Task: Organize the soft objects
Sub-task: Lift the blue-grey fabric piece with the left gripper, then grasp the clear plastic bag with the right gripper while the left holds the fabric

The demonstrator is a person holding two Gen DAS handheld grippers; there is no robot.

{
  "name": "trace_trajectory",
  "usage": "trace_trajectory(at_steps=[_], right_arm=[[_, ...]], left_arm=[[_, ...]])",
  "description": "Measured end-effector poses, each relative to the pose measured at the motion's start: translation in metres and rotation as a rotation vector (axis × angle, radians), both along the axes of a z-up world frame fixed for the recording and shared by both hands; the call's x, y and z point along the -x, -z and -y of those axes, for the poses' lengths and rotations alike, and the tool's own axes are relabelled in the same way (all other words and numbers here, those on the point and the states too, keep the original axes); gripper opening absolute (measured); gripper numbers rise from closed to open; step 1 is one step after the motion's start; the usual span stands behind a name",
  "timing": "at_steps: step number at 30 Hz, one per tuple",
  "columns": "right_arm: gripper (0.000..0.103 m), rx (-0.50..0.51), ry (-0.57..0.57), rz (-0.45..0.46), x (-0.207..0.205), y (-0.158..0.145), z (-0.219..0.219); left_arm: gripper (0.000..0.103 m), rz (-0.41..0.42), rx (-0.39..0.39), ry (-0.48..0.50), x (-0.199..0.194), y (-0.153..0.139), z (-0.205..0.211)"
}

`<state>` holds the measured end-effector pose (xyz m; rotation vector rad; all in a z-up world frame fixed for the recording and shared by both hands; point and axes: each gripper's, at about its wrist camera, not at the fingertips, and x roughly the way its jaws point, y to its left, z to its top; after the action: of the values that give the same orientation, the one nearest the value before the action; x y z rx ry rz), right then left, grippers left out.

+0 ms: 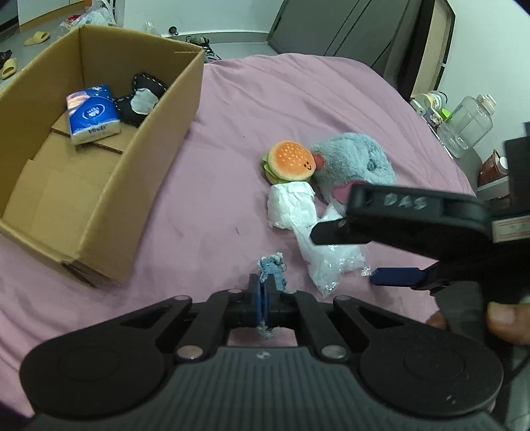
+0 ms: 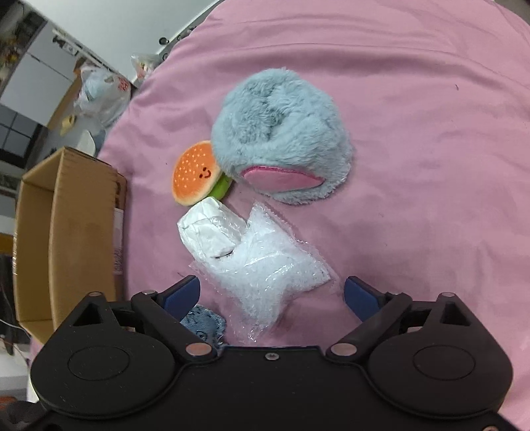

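Note:
My left gripper [image 1: 265, 285] is shut on a small blue crocheted toy [image 1: 272, 267] and holds it above the pink bedsheet. The toy also shows at the lower left of the right wrist view [image 2: 203, 323]. My right gripper [image 2: 271, 291] is open, its jaws on either side of a clear bubble-wrap bag [image 2: 271, 268]; it also shows in the left wrist view [image 1: 344, 252]. A white paper wad [image 2: 205, 228], a burger plush [image 2: 195, 174] and a fluffy blue plush [image 2: 281, 132] lie beyond. A cardboard box [image 1: 109, 185] at the left holds a blue tissue pack [image 1: 91, 112] and a black item [image 1: 142, 96].
The pink bedsheet [image 2: 430, 165] covers the bed. A clear plastic jar [image 1: 467, 126] and bottles stand off the bed's right edge. Bags and slippers [image 1: 36, 38] lie on the floor behind the box. A dark cabinet [image 1: 357, 26] stands at the back.

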<state>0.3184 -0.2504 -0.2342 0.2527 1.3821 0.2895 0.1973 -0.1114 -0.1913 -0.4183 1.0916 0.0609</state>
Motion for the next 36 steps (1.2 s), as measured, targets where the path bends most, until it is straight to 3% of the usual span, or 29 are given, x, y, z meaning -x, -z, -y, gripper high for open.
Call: trace_trajectory(at_steps=[8, 10, 12, 17, 32, 36], right_arm=[[0.084, 0.012, -0.011, 0.013, -0.001, 0.005, -0.001], [0.084, 0.003, -0.004, 0.009, -0.002, 0.005, 0.001], [0.084, 0.0, -0.005, 0.007, -0.002, 0.005, 0.002], [0.085, -0.018, 0.001, -0.001, -0.004, 0.006, 0.005], [0.091, 0.0, -0.035, 0.029, -0.011, 0.009, -0.001], [0.085, 0.01, -0.053, 0.055, -0.008, 0.009, -0.004]], left_arm=[[0.007, -0.034, -0.015, 0.018, -0.008, 0.009, 0.005], [0.012, -0.045, -0.015, 0.026, -0.01, 0.012, 0.005], [0.025, -0.041, -0.016, 0.021, -0.011, 0.015, 0.005], [0.036, -0.039, -0.014, 0.014, -0.016, 0.021, 0.007], [0.036, -0.07, -0.049, 0.032, -0.027, 0.05, 0.017], [0.032, -0.075, -0.06, 0.033, -0.027, 0.049, 0.02]])
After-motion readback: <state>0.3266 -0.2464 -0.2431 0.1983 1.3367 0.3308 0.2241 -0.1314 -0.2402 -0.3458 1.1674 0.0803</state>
